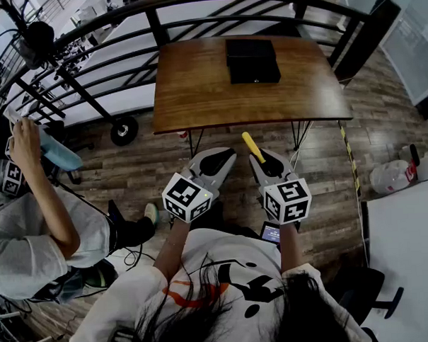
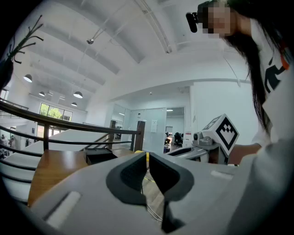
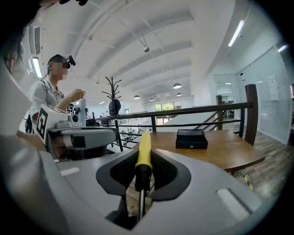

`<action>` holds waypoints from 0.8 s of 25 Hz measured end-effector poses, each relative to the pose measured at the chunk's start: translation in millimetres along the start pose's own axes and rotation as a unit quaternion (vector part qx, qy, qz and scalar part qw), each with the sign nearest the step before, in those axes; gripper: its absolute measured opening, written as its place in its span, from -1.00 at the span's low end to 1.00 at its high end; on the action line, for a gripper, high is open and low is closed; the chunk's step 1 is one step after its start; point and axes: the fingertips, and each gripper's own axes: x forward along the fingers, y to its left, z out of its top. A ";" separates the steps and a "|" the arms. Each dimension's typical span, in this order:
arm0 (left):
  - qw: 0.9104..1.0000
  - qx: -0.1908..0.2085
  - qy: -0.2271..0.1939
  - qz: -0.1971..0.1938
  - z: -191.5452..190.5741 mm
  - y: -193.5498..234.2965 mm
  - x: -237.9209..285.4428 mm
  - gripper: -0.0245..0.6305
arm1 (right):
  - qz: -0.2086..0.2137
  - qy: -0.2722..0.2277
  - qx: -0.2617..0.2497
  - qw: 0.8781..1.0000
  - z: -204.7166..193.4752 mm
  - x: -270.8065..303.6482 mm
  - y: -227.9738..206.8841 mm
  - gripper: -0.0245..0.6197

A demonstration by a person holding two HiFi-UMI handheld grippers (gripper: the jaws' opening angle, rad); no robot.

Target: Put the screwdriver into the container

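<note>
A screwdriver point(image 3: 144, 158) with a yellow handle and black collar sits clamped between the jaws of my right gripper point(image 3: 143, 170), handle pointing forward. From above, the screwdriver point(image 1: 253, 147) sticks out ahead of the right gripper point(image 1: 269, 161) toward the table. A black box-shaped container point(image 1: 252, 60) rests at the far middle of the wooden table point(image 1: 196, 89); the same container point(image 3: 191, 138) lies ahead in the right gripper view. My left gripper point(image 1: 215, 160) hangs beside the right one, short of the table, jaws nearly together and holding nothing point(image 2: 147, 170).
A dark metal railing point(image 1: 117, 50) curves round the table's far and left sides. A seated person point(image 1: 39, 231) is at the left with another gripper. Cables point(image 1: 298, 145) hang under the table's front edge. A white surface point(image 1: 409, 250) stands at the right.
</note>
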 end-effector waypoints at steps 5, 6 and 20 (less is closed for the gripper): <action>1.000 -0.001 0.005 0.001 -2.9 -3.5 0.5 -0.92 | 0.000 -0.003 0.006 1.000 -1.8 -5.1 -1.9 -0.61; 1.000 -0.002 0.006 0.002 -2.8 -3.9 0.9 -0.93 | 0.002 -0.005 0.011 1.000 -1.5 -6.0 -2.6 -0.61; 1.000 0.002 0.011 0.002 -4.5 -13.2 10.5 -0.93 | 0.010 -0.003 0.016 1.000 -7.3 -13.1 -11.0 -0.61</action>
